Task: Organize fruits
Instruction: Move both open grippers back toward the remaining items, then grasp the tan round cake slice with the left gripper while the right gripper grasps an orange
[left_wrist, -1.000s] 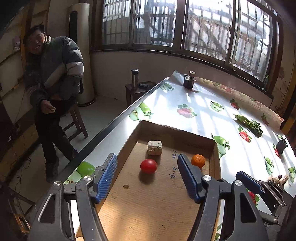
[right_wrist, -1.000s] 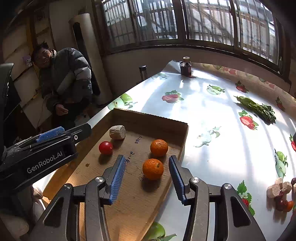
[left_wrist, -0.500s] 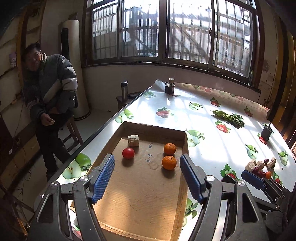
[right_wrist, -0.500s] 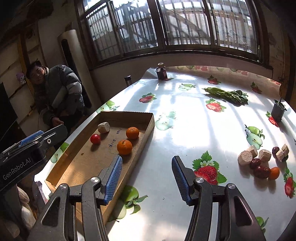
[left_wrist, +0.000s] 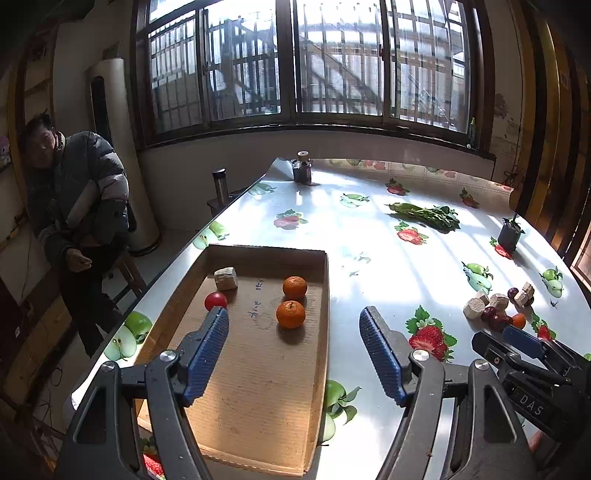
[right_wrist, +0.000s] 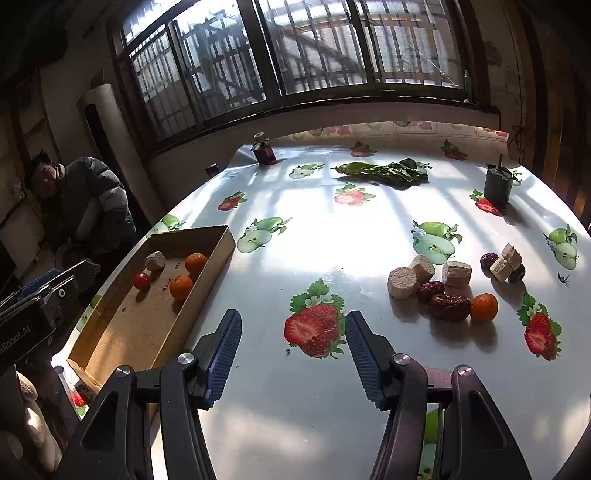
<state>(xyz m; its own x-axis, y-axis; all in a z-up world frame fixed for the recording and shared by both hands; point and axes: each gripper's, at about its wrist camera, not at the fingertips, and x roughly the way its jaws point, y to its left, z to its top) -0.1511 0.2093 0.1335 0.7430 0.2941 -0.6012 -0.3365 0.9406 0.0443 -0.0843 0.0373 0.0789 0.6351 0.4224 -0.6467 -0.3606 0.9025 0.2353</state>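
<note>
Your left gripper (left_wrist: 293, 356) and right gripper (right_wrist: 293, 356) both hold their jaws apart, empty. At 11 o'clock, the cardboard tray (right_wrist: 218, 254) holds two oranges (right_wrist: 181, 287), one tomato (right_wrist: 141, 281) and one beige chunk (right_wrist: 155, 260). At 2 o'clock on the surface (right_wrist: 332, 251), one loose orange (right_wrist: 484, 307) lies beside three dates (right_wrist: 450, 307).

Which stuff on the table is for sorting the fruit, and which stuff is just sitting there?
For the job:
cardboard tray
two oranges in it
red tomato
loose orange
red dates
pale chunks
right tongs, open

Just sitting there:
leafy greens
dark jar
black pot
</note>
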